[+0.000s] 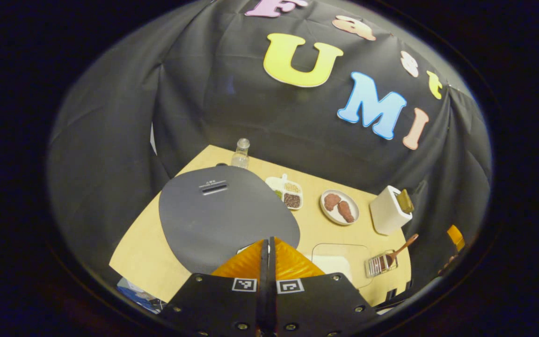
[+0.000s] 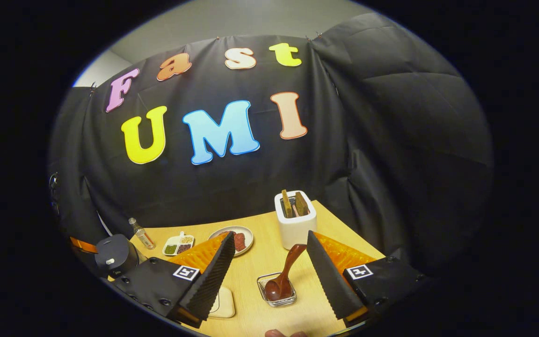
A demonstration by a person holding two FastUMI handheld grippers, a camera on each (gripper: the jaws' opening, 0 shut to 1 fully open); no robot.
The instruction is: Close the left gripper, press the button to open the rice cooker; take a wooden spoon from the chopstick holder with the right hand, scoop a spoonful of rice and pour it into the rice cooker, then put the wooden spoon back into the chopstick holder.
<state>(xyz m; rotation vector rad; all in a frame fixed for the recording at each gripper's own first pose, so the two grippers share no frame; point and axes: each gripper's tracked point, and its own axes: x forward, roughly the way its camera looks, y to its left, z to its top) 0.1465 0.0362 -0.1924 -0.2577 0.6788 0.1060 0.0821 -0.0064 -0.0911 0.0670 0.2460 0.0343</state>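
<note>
Pressing squarely works best — left tool (image 1: 269, 255) is closed above the rice cooker (image 1: 222, 215); right tool (image 2: 269, 281) gapes wide around the wooden spoon (image 2: 284, 276).

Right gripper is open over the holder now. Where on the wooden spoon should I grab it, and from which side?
Take the wooden spoon by its bare handle, which leans up and away toward the toaster; the bowl sits down inside the chopstick holder. Bring the right gripper down from above, fingers either side of the handle.

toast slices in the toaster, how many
2, both standing in the toaster at the table's far right: one slice in the left slot, the other in the right slot. Nothing suggests more hidden inside.
</note>
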